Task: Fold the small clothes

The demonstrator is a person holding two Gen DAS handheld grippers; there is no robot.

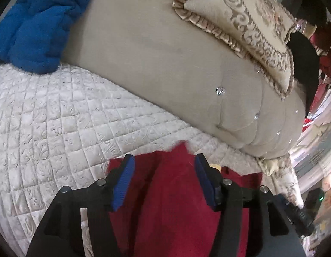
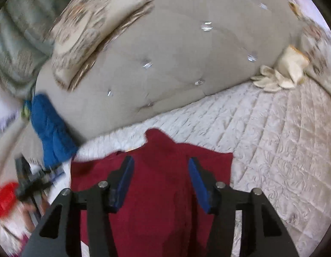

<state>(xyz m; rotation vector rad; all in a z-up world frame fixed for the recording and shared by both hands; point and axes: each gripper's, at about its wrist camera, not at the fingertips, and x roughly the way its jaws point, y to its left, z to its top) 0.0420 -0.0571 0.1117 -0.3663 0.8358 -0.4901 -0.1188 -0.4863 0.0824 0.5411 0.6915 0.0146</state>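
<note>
A dark red garment (image 1: 169,203) lies flat on the cream quilted cover (image 1: 47,128), with a small point of cloth sticking out at its far edge. My left gripper (image 1: 164,157) hovers over the garment's far part with its blue pads (image 1: 123,184) well apart and nothing pinched between them. In the right wrist view the same red garment (image 2: 156,192) spreads under my right gripper (image 2: 160,159). That gripper is open too, its pads (image 2: 198,184) standing clear of the cloth. This view is blurred.
A beige tufted sofa back (image 1: 165,53) rises right behind the garment. A blue garment (image 1: 37,21) lies bunched at the left and a patterned frilled cushion (image 1: 246,25) leans on the right. A cream cloth (image 2: 278,75) sits at the far right of the quilted cover (image 2: 283,150).
</note>
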